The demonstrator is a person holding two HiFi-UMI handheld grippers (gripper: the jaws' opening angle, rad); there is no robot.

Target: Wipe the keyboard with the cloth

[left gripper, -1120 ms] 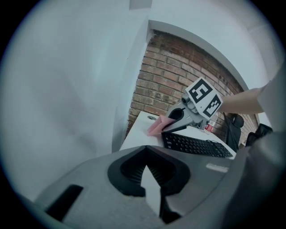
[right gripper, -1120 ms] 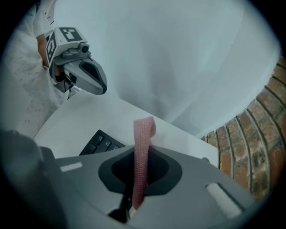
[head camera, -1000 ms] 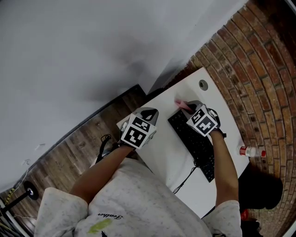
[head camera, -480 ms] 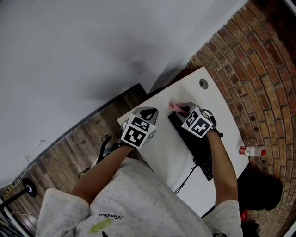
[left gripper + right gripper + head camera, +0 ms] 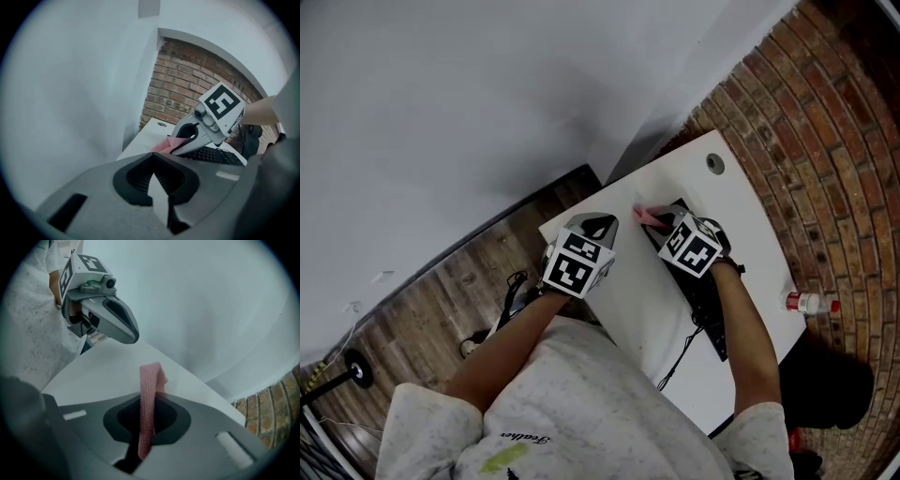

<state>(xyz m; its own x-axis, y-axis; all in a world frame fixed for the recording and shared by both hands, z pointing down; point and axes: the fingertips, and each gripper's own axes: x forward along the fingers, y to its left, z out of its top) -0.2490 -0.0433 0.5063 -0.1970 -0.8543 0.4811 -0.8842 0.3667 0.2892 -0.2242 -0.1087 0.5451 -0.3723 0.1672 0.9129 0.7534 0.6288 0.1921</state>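
Scene: A person stood over a white desk (image 5: pixel 748 214) by a brick wall, a gripper in each hand
Keyboard: The black keyboard (image 5: pixel 701 292) lay along the desk, its cable (image 5: pixel 679 360) trailing off the near end
Cloth: A pink cloth (image 5: pixel 644 217) was at the keyboard's far end, a strip of it standing up between the right jaws
Right gripper: The right gripper (image 5: pixel 662 224) was over the keyboard's far end, its jaws closed tight on the cloth
Left gripper: The left gripper (image 5: pixel 599 226) hung well to the left of the keyboard, near the desk edge, jaws together and holding nothing
Handling: The cloth looked light, soft and limp, a knitted weave likely to fold and drag, not slide; the keyboard looked stiff and light enough to shift under a hard wipe
Where to hold: A pinch on a bunched fold, as here, seemed sound, with a loose end left free to sweep the keys
Hard to see: The right gripper and its marker cube hid the far keys, so contact between cloth and keyboard could not be told; a small bottle (image 5: pixel 807 305) stood to the right of the keyboard, its label unreadable
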